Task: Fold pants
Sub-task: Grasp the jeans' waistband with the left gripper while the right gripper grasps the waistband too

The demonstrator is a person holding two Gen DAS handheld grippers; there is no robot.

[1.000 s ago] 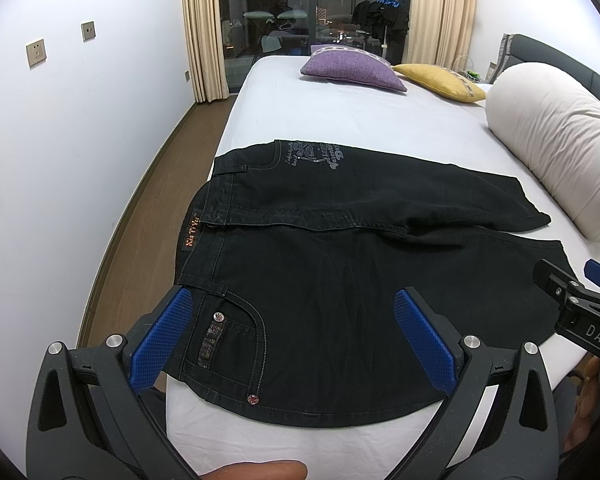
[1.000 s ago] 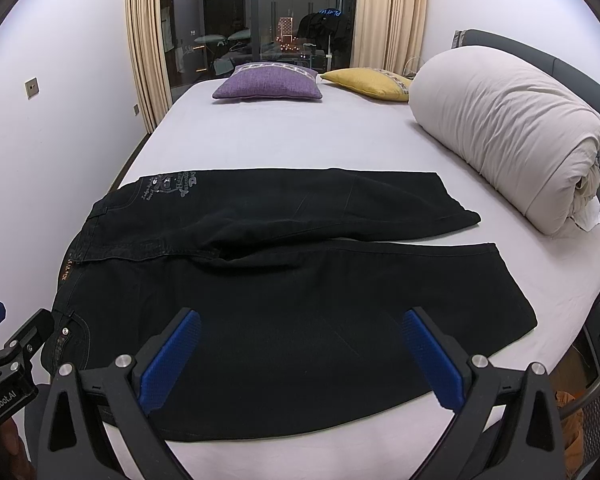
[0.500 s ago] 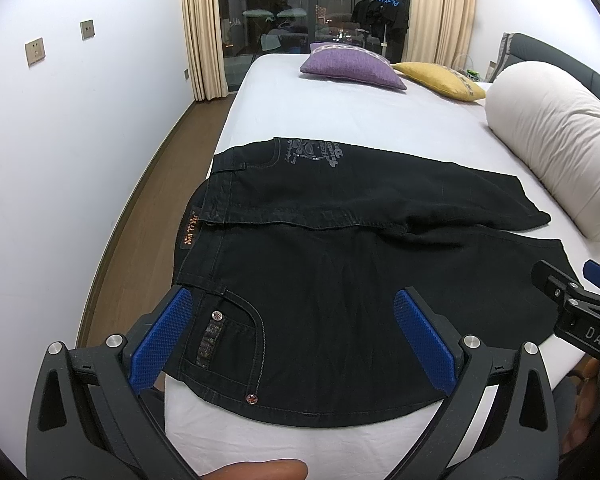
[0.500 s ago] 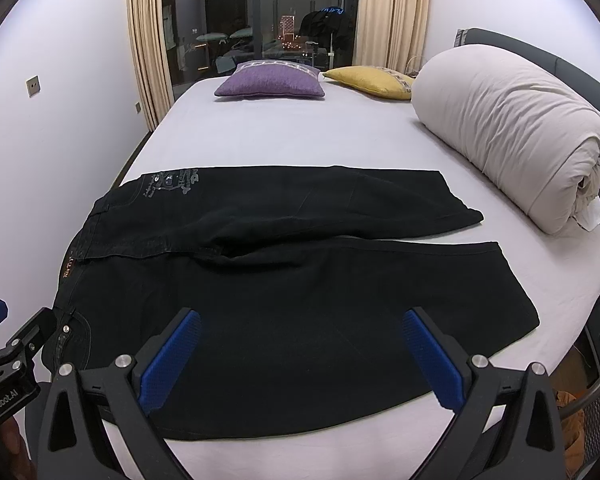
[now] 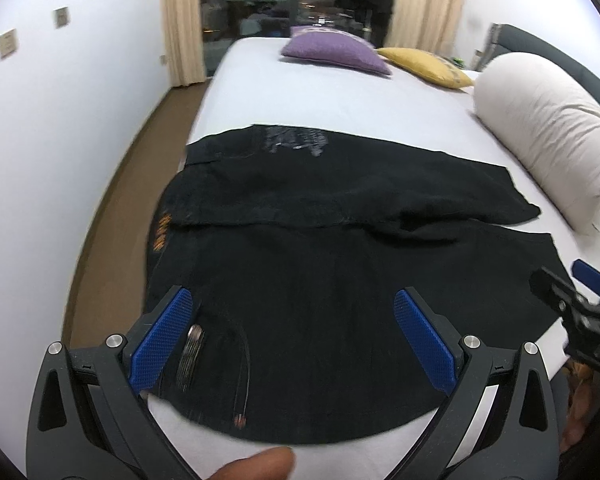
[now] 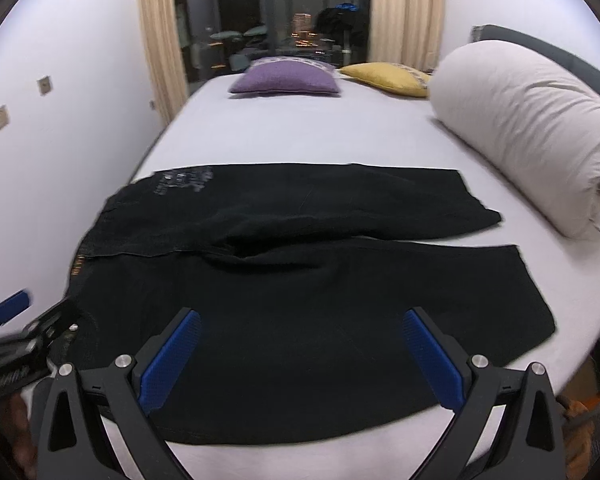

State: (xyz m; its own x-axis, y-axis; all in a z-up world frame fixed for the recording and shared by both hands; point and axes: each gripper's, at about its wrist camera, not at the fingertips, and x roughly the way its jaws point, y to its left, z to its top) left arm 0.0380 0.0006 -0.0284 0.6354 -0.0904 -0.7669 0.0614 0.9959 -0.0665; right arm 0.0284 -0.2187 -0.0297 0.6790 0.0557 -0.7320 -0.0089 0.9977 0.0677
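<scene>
Left wrist view: black pants [image 5: 320, 280] lie flat across the near part of the bed [image 5: 340, 96], waistband at the left edge, legs reaching right. Left tool [image 5: 292, 340] spread wide, empty, over the near hem; right tool [image 6: 300, 352] likewise wide, empty. Open sheet beyond the pants. Rolled duvet [image 6: 532, 128] lines the right side; purple pillow [image 6: 286, 78] and yellow pillow [image 6: 388, 78] far back.

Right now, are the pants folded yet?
Not yet. The black pants are spread flat on the bed, legs side by side, so laying out looks done. The left gripper and right gripper are open above the near edge, holding nothing. All the folding is left.
</scene>
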